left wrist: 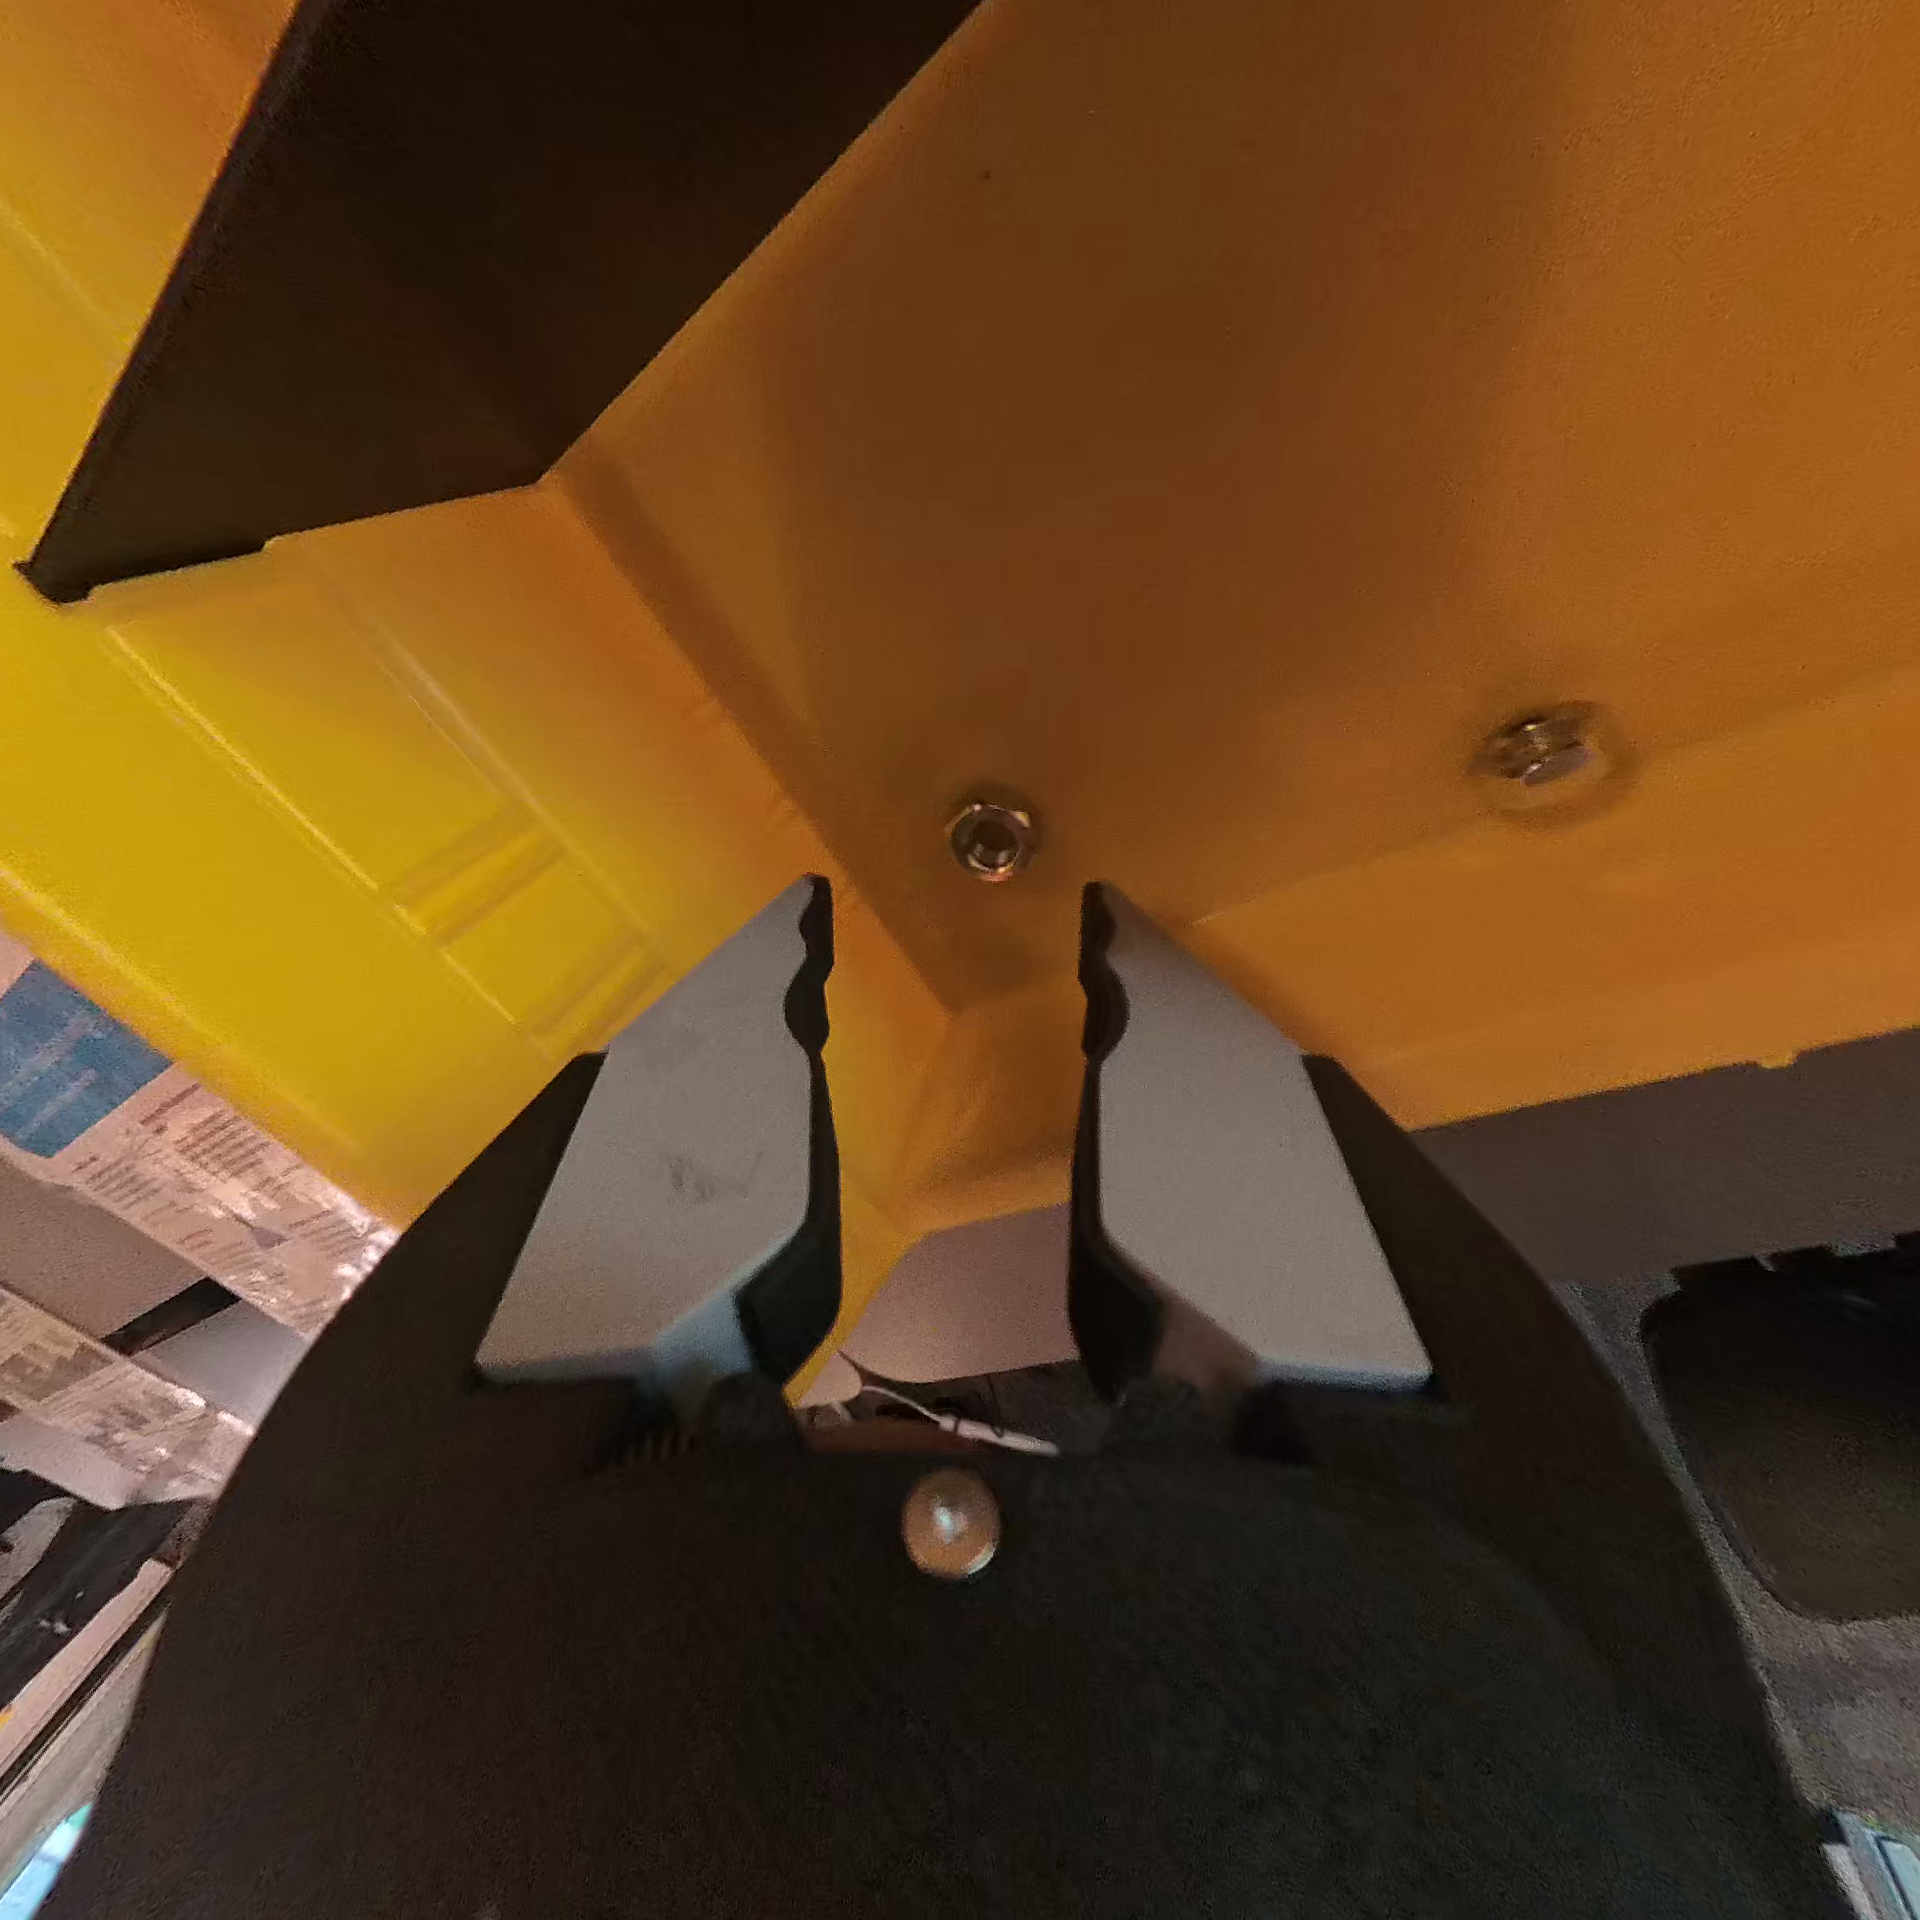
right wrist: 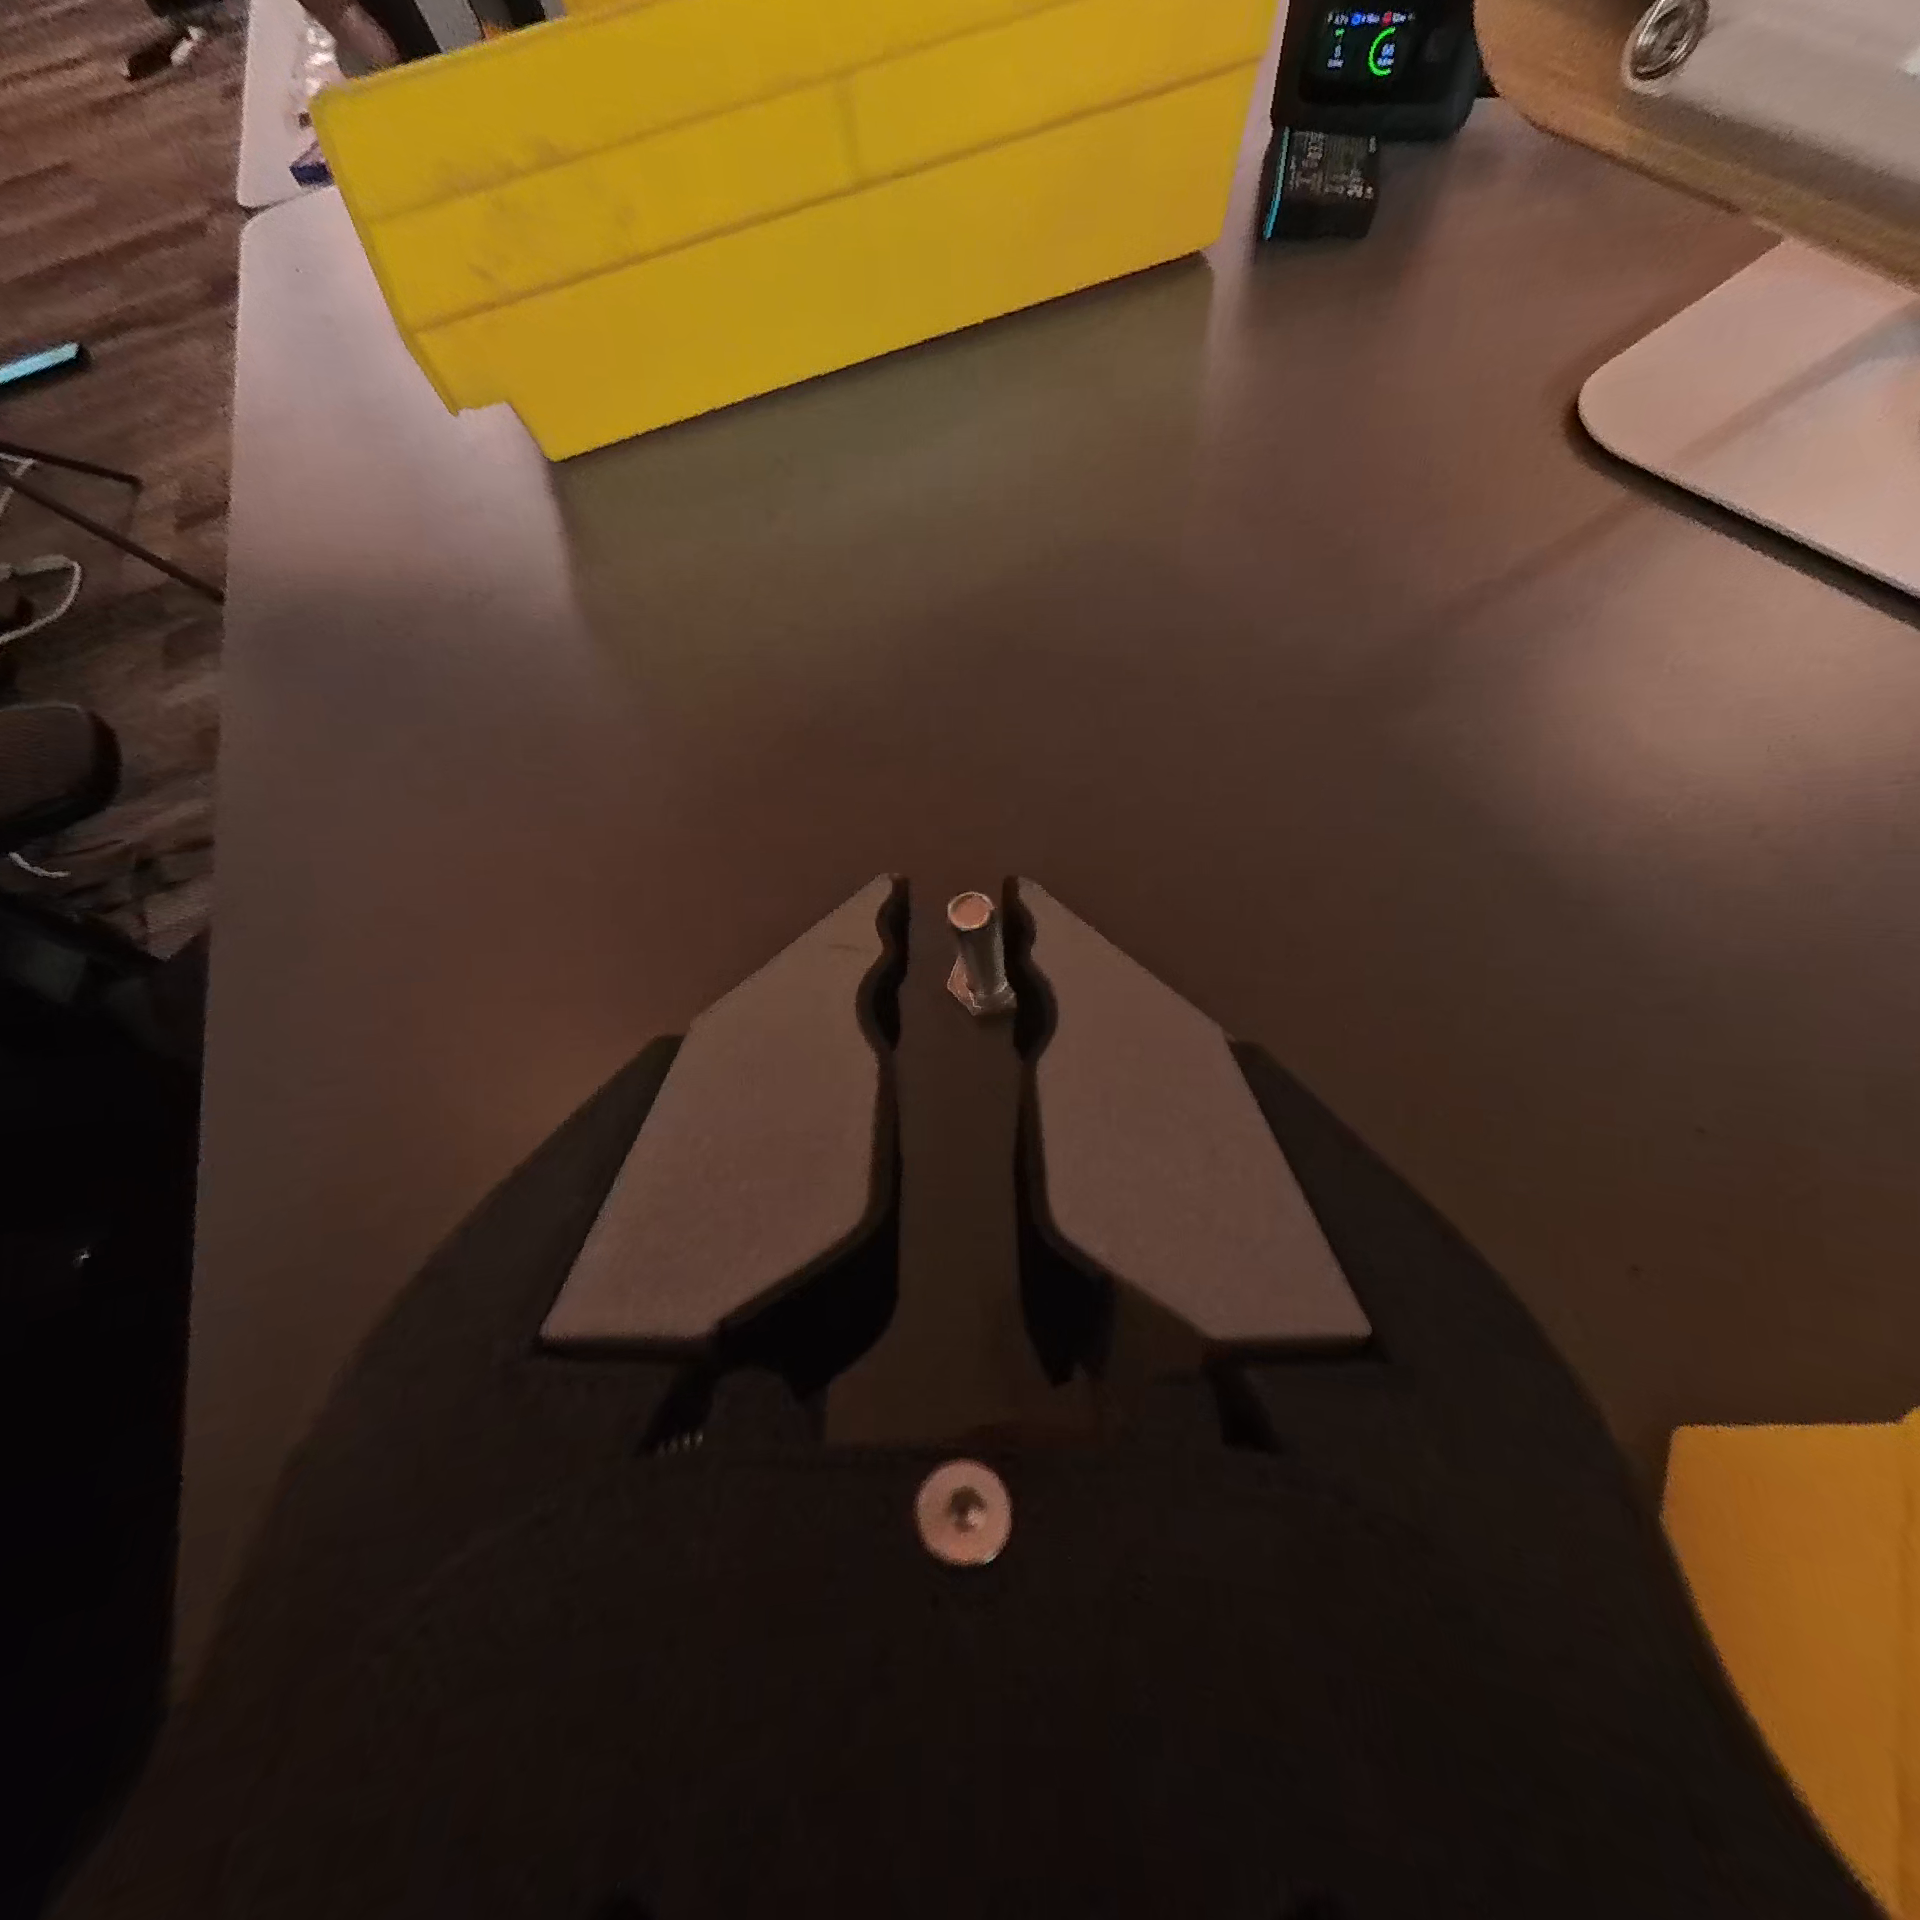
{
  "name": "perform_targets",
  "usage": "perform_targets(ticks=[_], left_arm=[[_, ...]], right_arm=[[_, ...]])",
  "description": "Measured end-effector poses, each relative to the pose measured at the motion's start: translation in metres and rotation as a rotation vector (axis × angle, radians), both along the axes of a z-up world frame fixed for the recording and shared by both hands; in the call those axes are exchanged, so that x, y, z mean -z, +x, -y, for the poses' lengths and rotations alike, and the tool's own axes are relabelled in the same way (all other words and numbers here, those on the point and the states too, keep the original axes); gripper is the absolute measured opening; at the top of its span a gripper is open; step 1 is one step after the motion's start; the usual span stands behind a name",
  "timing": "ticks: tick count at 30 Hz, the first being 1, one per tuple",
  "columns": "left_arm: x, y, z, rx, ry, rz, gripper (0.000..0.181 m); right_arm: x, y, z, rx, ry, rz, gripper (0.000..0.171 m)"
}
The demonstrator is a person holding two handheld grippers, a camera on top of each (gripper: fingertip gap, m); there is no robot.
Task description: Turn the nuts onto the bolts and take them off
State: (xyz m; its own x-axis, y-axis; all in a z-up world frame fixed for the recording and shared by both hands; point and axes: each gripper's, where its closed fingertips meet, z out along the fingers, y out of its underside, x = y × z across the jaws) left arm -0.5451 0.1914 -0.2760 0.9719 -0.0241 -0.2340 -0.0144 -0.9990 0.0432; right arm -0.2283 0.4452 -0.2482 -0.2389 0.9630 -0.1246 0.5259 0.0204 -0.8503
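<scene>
In the left wrist view my left gripper (left wrist: pixel 956 899) is open and empty, pointing into a yellow bin (left wrist: pixel 1247 416). A small silver nut (left wrist: pixel 990 836) lies on the bin floor just beyond the fingertips, in line with the gap. A second nut (left wrist: pixel 1543 753) lies farther right. In the right wrist view my right gripper (right wrist: pixel 954 883) is low over the table with its jaws partly open around a silver bolt (right wrist: pixel 977 956). The bolt seems to stand head down, its head close to the right finger (right wrist: pixel 1143 1143) and apart from the left one.
A yellow bin (right wrist: pixel 790 208) stands at the back of the brown table (right wrist: pixel 1143 675). Another yellow bin's corner (right wrist: pixel 1808 1610) shows at lower right. A small device with a lit screen (right wrist: pixel 1371 52) and a monitor stand base (right wrist: pixel 1766 436) sit at back right. The table edge (right wrist: pixel 223 727) runs along the left. My right fingertips sit around 40 centimetres from my left ones. The silver bolt (right wrist: pixel 977 956) is about 4 centimetres from my right fingertips and 40 centimetres from my left.
</scene>
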Motion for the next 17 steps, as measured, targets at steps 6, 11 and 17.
perform_targets(ticks=[6,11,17], left_arm=[[0.007,-0.003,-0.001,-0.003,0.013,0.059,0.029],[0.008,-0.001,-0.002,0.055,0.037,0.076,0.012],[0.004,0.017,-0.010,0.170,0.130,0.084,0.000]], right_arm=[[-0.006,0.003,0.003,-0.011,-0.009,-0.021,0.021],[-0.005,0.004,0.007,-0.047,-0.026,-0.019,0.022],[-0.007,0.003,0.007,-0.111,0.056,-0.060,0.023]])
